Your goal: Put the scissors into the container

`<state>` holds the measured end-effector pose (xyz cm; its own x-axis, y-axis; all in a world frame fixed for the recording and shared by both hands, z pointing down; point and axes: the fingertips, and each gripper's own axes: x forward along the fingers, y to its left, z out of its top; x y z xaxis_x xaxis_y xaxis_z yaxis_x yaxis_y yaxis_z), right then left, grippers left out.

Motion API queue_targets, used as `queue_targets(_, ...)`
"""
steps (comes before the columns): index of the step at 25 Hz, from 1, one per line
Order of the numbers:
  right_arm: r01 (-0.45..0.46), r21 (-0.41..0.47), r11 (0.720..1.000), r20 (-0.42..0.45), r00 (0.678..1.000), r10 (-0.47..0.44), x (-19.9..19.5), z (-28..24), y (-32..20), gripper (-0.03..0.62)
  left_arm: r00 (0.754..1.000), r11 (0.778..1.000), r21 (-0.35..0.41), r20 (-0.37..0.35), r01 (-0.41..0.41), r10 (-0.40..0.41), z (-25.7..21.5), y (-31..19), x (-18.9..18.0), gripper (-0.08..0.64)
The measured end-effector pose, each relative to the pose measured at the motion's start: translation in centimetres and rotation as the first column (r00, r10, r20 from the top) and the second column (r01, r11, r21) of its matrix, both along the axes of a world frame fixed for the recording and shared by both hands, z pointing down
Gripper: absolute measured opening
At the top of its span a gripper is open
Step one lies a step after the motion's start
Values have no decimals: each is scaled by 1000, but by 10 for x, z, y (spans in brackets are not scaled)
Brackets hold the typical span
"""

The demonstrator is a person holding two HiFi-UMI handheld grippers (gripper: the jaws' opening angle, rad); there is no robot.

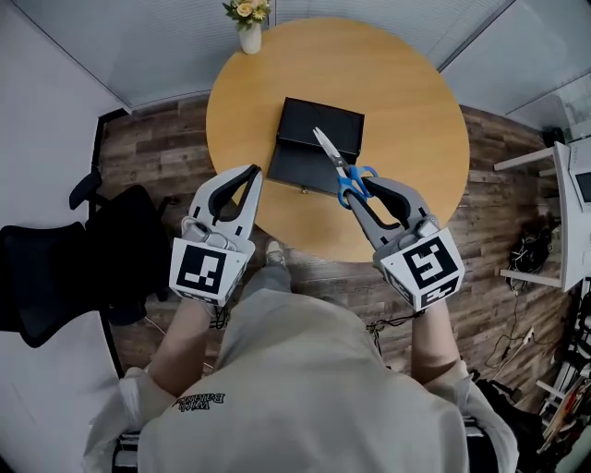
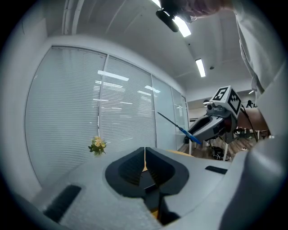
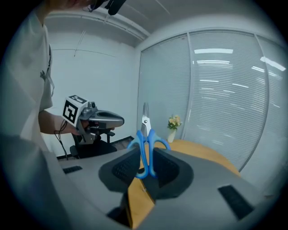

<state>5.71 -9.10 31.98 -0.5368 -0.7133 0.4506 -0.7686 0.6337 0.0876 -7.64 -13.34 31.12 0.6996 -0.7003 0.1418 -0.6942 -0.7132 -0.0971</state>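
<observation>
A pair of scissors [image 1: 340, 166] with blue handles and steel blades is held up off the table, over the near right corner of the black container [image 1: 319, 143]. My right gripper [image 1: 363, 187] is shut on the handles. In the right gripper view the scissors [image 3: 146, 141] stand upright between the pads, blades pointing up. My left gripper [image 1: 252, 174] hovers at the table's near left edge, jaws shut with nothing in them; its tips [image 2: 144, 152] meet in the left gripper view. From there the scissors [image 2: 177, 127] and right gripper [image 2: 211, 126] show at the right.
The container lies open on a round wooden table [image 1: 416, 111]. A small white vase of flowers [image 1: 248, 23] stands at the table's far edge. A black office chair [image 1: 83, 259] is on the left; a white desk [image 1: 568, 203] and cables are on the right.
</observation>
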Motion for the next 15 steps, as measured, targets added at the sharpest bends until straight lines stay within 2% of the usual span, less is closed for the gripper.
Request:
queue_targets(4,22,-91,996,-56,998,-28,-9,34,-28,98,994,996,-80,-105,-41,33,9,-28,-4,28)
queue_targets(11,25,-236,971,-116,992,-54,-19,103,-61,98,999,995,-90,-24,-47,45,40,-65,-15,28)
queue_targets(15,40,-305,952,-136,987,-85,-20,135,-71,98,999,991,-126,-34,-46,42,55,-72,-13,28)
